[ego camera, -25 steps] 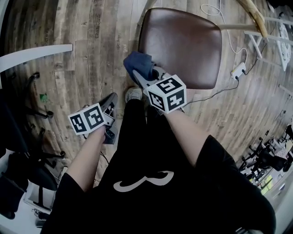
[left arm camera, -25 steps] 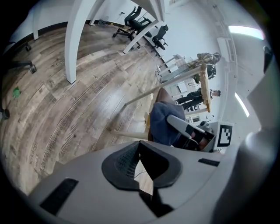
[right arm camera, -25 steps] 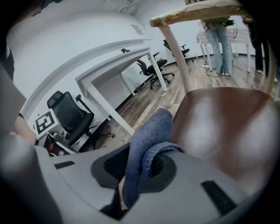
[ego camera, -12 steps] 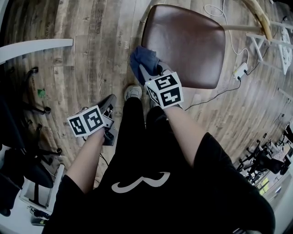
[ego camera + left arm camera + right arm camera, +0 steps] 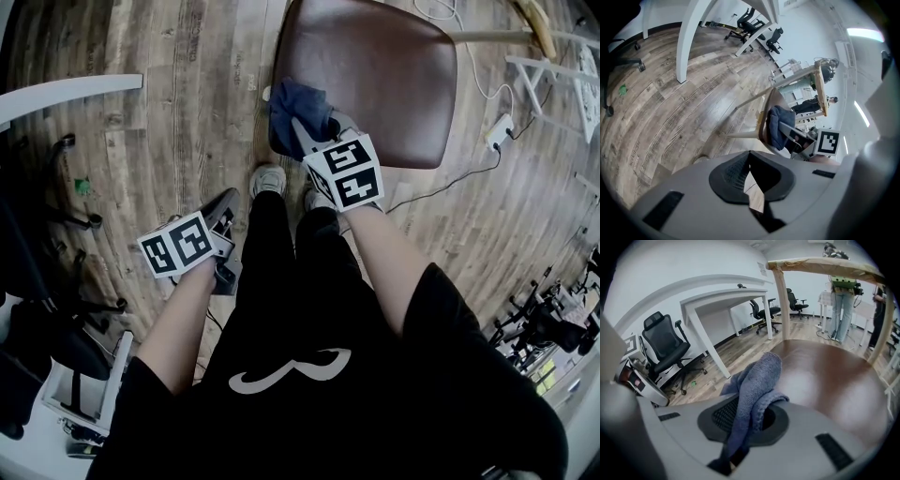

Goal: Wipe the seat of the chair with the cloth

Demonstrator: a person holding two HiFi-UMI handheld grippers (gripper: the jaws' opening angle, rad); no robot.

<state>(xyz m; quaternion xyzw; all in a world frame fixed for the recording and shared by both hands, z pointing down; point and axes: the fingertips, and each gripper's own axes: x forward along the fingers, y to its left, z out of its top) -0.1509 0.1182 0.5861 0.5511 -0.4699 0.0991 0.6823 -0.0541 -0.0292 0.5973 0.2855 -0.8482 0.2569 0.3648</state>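
Observation:
The chair's brown leather seat [image 5: 375, 66] lies ahead of me on the wood floor. My right gripper [image 5: 305, 127] is shut on a blue cloth [image 5: 295, 111], which bunches over the seat's near-left corner. In the right gripper view the cloth [image 5: 757, 380] hangs from the shut jaws of the right gripper [image 5: 743, 425], with the glossy seat [image 5: 829, 380] just beyond. My left gripper [image 5: 223, 208] hangs low at my left side over the floor, shut and holding nothing. Its own view shows the left gripper [image 5: 752, 180], with the chair [image 5: 763, 126] and cloth [image 5: 778, 125] farther off.
My shoes [image 5: 268, 178] stand just before the chair. A white desk edge [image 5: 70, 94] and black office-chair bases [image 5: 66, 150] are at the left. A power strip [image 5: 497, 131] with cables lies right of the chair. The wooden chair back [image 5: 530, 19] rises at the far right.
The right gripper has carried the cloth forward from beside the seat's front-left edge onto its near-left corner. The left gripper has stayed where it was.

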